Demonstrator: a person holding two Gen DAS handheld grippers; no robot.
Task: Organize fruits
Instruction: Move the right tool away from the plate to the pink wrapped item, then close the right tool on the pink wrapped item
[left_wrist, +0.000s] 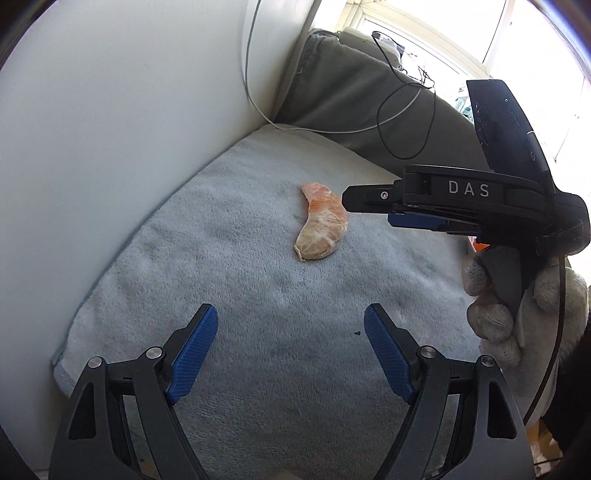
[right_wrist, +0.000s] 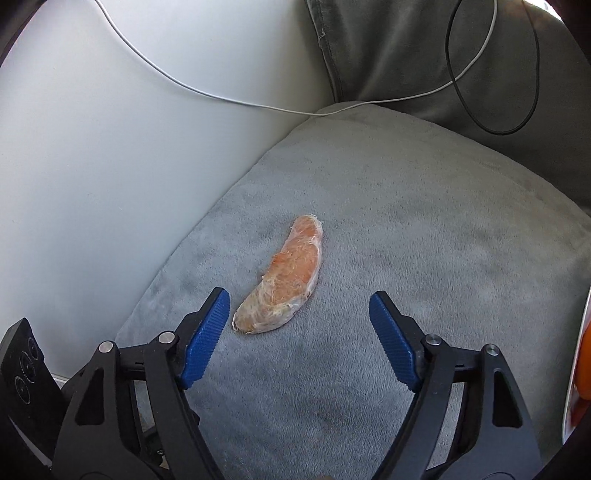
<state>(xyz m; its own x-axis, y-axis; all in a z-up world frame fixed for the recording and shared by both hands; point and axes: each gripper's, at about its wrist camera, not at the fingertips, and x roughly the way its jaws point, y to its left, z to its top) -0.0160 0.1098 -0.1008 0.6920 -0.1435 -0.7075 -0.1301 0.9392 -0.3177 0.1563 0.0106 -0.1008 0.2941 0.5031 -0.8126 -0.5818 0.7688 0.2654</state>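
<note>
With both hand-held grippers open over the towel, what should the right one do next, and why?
Probably ease the right hand-held gripper forward and down to straddle the orange segment, then close. Its jaws are open and empty, and the segment lies loose on the grey towel, just ahead, near its left pad.

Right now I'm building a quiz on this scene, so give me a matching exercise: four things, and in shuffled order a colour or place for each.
Things:
1. orange segment
2. towel
3. black cable
4. pads on the right gripper fingers

Descriptions:
A. blue, ribbed
B. looped over the dark grey cushion
C. lying on the towel, ahead of the open fingers
D. light grey, spread beside the white wall

Pairs: 1-C, 2-D, 3-B, 4-A
</note>
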